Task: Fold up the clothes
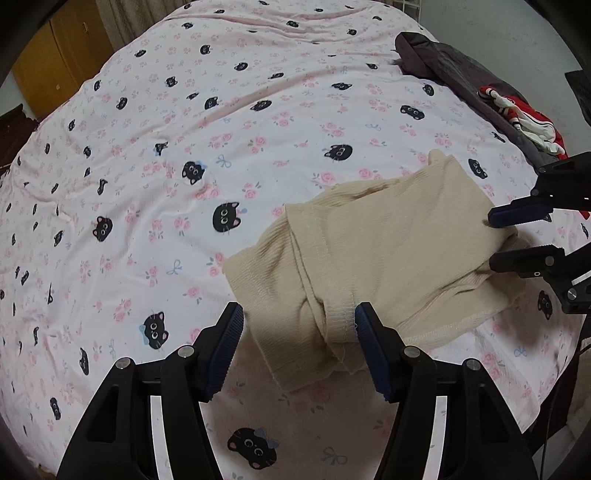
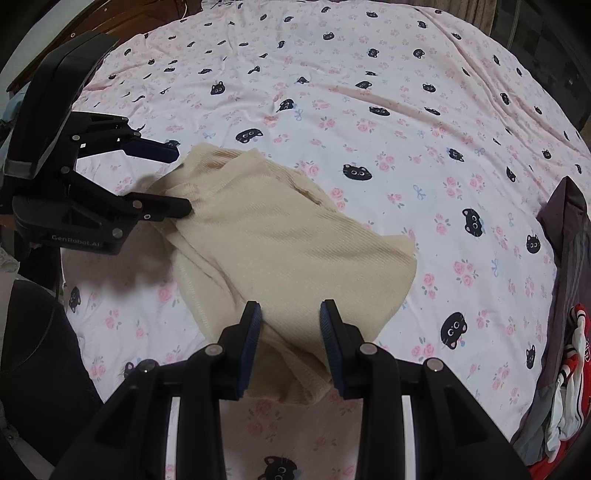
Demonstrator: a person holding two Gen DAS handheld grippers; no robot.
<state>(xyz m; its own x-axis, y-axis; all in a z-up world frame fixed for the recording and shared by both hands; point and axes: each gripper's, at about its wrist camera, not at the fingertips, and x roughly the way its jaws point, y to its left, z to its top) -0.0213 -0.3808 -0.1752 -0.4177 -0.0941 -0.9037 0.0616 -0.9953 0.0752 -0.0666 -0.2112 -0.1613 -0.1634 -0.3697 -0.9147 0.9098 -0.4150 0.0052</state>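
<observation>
Left wrist view: left gripper (image 1: 299, 332) jaws spread wide over the near edge of the beige garment (image 1: 373, 258), which lies bunched on the bed (image 1: 147, 147); right wrist view: right gripper (image 2: 290, 328) jaws apart above the garment's corner; dark clothes pile (image 2: 569, 295) at bed edge

bed (image 1: 258, 110) under pink sheet printed with black cat faces and roses; orange-brown wooden cabinet (image 1: 55, 55) beyond its far corner; beige curtain (image 1: 125, 18) beside it; pale floor (image 1: 517, 44) alongside; dark wooden headboard (image 2: 122, 18).
</observation>
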